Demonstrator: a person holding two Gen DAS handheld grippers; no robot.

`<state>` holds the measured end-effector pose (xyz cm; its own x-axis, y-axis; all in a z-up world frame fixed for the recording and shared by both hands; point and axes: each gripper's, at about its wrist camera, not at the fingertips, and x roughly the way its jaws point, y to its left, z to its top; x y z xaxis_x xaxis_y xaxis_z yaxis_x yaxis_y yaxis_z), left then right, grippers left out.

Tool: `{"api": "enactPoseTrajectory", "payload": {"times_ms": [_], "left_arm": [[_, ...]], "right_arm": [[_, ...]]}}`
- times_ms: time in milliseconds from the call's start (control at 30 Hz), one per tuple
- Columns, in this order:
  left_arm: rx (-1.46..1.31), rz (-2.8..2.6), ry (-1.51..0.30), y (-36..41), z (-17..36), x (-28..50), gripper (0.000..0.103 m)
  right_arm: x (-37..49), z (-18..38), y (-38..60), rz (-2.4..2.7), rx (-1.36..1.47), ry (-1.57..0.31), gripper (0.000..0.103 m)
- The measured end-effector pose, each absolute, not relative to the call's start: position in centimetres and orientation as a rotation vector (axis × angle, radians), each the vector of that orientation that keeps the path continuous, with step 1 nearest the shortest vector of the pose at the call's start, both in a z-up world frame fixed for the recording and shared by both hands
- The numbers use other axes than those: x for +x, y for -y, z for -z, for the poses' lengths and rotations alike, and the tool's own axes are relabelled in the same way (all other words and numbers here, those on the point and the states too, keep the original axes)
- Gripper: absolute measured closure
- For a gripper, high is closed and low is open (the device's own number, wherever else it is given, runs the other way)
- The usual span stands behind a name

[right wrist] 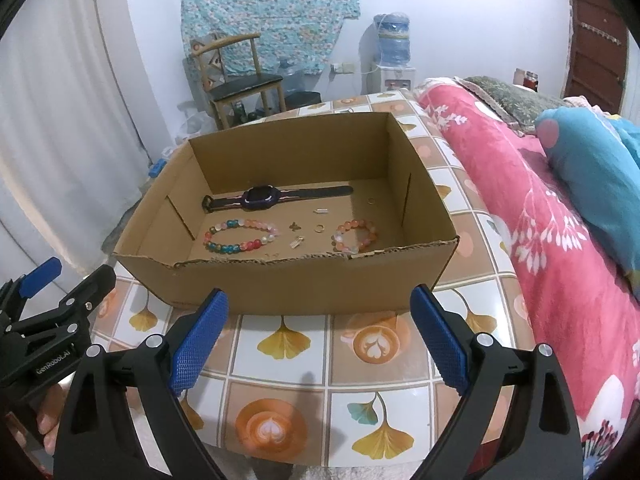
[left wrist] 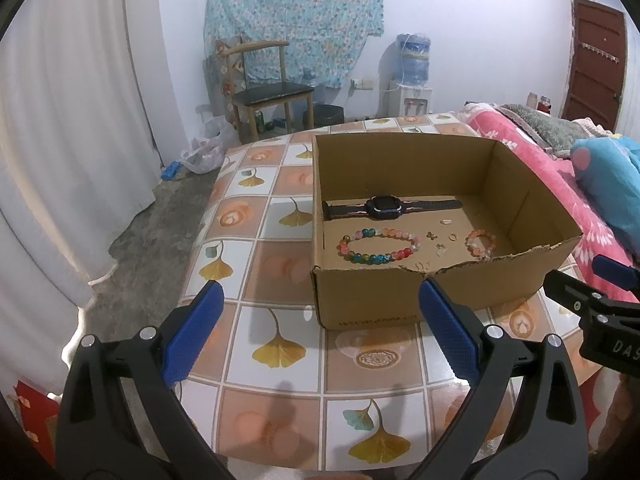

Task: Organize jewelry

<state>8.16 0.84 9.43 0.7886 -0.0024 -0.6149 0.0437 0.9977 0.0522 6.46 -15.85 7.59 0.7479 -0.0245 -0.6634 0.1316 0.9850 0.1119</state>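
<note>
An open cardboard box (left wrist: 460, 296) (right wrist: 304, 284) sits on the tiled tabletop. Inside lie a dark smartwatch (left wrist: 382, 205) (right wrist: 262, 197), a long multicoloured bead bracelet (left wrist: 378, 246) (right wrist: 240, 235), a small pink-orange bead bracelet (left wrist: 480, 244) (right wrist: 355, 235) and several tiny gold and silver pieces (left wrist: 440, 240) (right wrist: 308, 232). My left gripper (left wrist: 320, 316) hangs open over the table, in front of the box's near left corner. My right gripper (right wrist: 320, 332) is open too, just short of the box's front wall. Nothing sits between either pair of blue pads.
The table (left wrist: 276, 348) (right wrist: 288, 360) has a ginkgo-leaf and coffee-print cover. A bed with a pink floral blanket (right wrist: 540, 240) and a blue pillow (right wrist: 592, 168) borders the right side. A chair (left wrist: 268, 88), a water dispenser (left wrist: 412, 80) and a curtain stand further back.
</note>
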Motion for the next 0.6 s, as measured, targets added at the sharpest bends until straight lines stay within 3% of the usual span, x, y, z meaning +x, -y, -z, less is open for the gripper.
{"api": "enactPoseTrajectory", "payload": {"times_ms": [600], "left_arm": [[0.039,0.002,-0.705,-0.84,-8.87,8.77,0.009]], "right_arm": [[6.95,-7.14,15.67,0.103,0.15,-0.75,0.013]]}}
